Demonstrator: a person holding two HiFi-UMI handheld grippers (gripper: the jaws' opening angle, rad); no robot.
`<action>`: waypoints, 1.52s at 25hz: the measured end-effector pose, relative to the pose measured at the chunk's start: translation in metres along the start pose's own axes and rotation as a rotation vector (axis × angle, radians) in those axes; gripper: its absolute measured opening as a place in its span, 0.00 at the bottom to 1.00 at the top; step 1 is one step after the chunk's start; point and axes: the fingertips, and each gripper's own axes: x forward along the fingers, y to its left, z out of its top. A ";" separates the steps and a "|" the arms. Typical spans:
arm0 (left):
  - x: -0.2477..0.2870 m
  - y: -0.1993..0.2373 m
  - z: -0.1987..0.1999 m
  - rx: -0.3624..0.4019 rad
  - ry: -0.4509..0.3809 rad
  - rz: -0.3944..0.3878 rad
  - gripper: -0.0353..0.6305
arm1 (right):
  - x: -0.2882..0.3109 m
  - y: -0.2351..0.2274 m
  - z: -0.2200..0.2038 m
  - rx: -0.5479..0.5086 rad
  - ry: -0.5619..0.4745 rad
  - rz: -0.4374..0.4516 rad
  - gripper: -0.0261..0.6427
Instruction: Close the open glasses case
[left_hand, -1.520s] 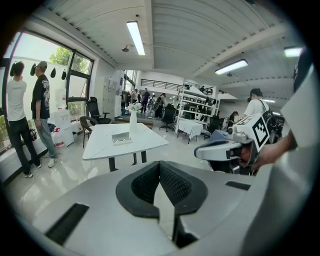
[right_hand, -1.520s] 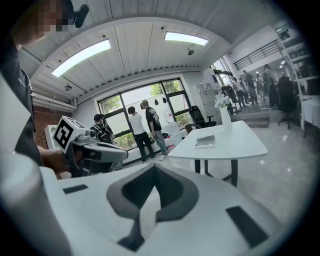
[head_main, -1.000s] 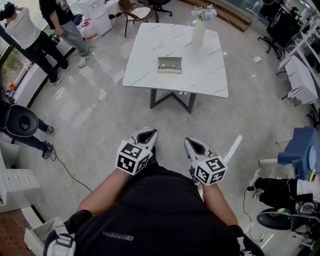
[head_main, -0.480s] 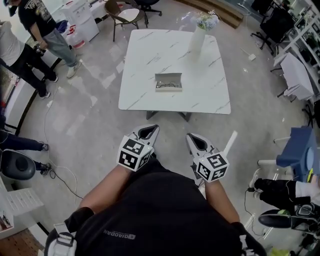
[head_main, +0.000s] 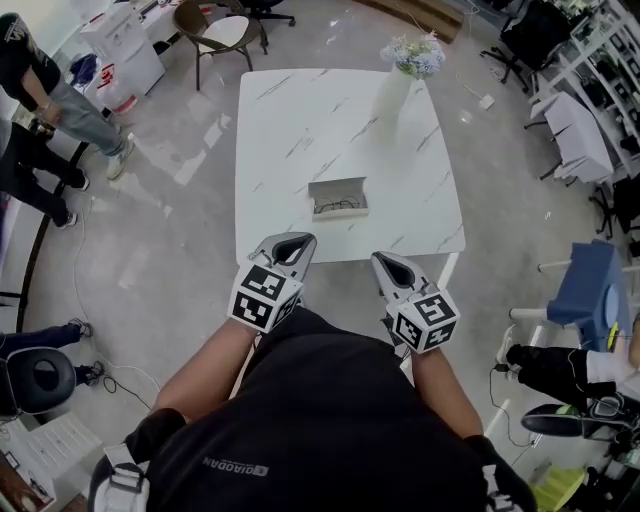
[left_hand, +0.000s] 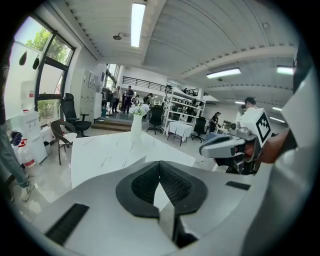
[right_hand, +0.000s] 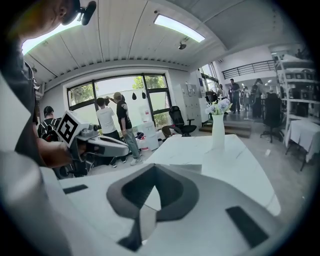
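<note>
Your left gripper (head_main: 288, 246) is clenched: in the left gripper view its two jaws meet at the tips, with nothing held between them. Your right gripper (head_main: 390, 263) is clenched in the same way: in the right gripper view its jaws meet at the tips and grasp nothing. You hold both grippers side by side in front of your torso, pointing toward the near edge of the white marble-pattern table (head_main: 290, 130). The glasses case (head_main: 338, 198) lies open on the table, toward the near edge and roughly centred between the two grippers. It is apart from both. A pair of glasses (head_main: 339, 207) lies inside it. A white vase (head_main: 391, 93) with flowers (head_main: 417, 54) stands upright at the far right of the tabletop, well apart from the case.
</note>
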 end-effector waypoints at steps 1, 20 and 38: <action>0.004 0.008 0.001 0.008 0.005 -0.006 0.06 | 0.009 -0.002 0.003 0.005 0.002 -0.007 0.04; 0.046 0.062 0.017 0.050 0.049 -0.015 0.06 | 0.073 -0.038 0.032 0.017 0.022 -0.008 0.04; 0.090 0.044 0.045 -0.072 -0.010 0.217 0.06 | 0.084 -0.112 0.051 -0.136 0.059 0.211 0.04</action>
